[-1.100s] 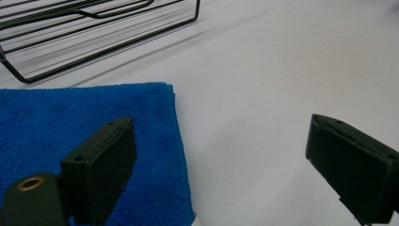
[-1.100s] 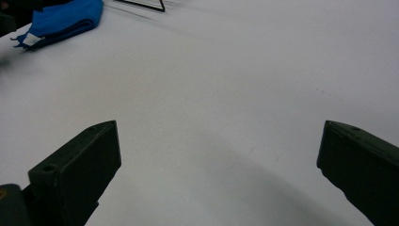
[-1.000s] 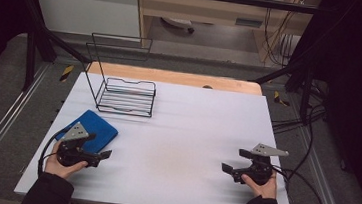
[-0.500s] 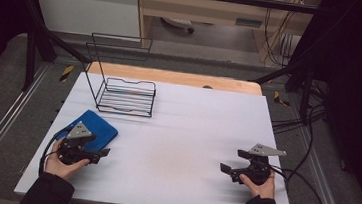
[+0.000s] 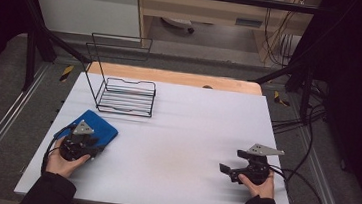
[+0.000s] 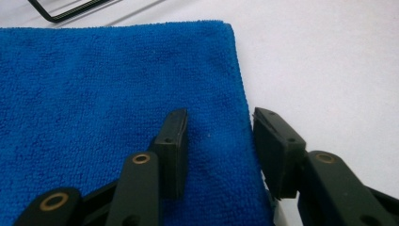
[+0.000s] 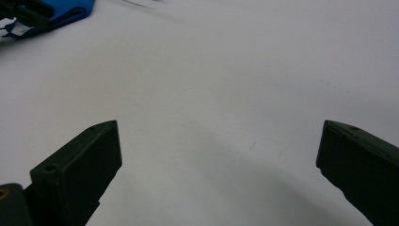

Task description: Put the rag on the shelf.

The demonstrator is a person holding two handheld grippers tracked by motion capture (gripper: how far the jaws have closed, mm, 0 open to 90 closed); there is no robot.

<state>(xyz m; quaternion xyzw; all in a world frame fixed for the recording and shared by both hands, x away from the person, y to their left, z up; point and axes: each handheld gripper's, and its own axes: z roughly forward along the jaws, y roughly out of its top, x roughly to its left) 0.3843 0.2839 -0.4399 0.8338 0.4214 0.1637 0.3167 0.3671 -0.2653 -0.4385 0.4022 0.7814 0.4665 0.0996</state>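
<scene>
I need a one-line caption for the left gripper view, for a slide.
Left hand-held gripper, jaws parted, straddling the edge of a folded blue cloth on a white table.

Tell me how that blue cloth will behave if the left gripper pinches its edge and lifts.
The blue cloth looks like soft folded terry, so it will probably droop and unfold rather than stay flat. Its nap should give the left gripper decent friction. It seems light; the white table looks smooth, so a push may slide or bunch it.

grey floor (image 5: 4, 95) rings the white table (image 5: 201, 129); beyond, a wooden unit (image 5: 213, 9), perhaps a desk, under dim light.
</scene>
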